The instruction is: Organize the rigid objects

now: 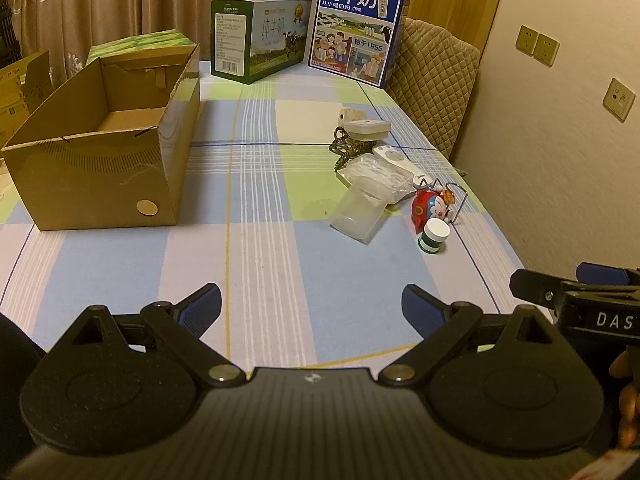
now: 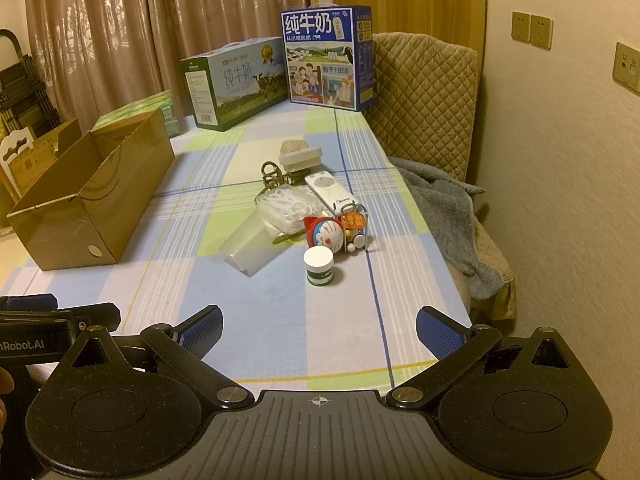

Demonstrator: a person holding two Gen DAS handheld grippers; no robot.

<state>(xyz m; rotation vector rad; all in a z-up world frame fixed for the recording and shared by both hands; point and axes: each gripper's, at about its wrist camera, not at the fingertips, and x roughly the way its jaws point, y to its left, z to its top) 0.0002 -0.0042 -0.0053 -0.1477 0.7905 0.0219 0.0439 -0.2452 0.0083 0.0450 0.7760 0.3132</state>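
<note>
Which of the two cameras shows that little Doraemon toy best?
The right wrist view: the Doraemon toy faces that camera, face fully visible. In the left wrist view the toy appears side-on, smaller, partly hidden behind the white jar.

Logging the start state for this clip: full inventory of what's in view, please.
cardboard box: 1, brown, open, left on the table
milk cartons: 2, one blue, one green-white, far edge of the table
clear plastic cup: 1, lying on its side, left of the toy
small jar: 1, white lid, green band, nearest of the pile
Doraemon toy: 1, red and blue, behind the jar
remote control: 1, white, behind the toy
clear bag: 1, white bits inside, left of the remote
lidded case: 1, off-white, back of the pile
tablecloth: 1, blue-green-white plaid
grey blanket: 1, on the quilted seat at right
left claw: open, empty
right claw: open, empty
</note>
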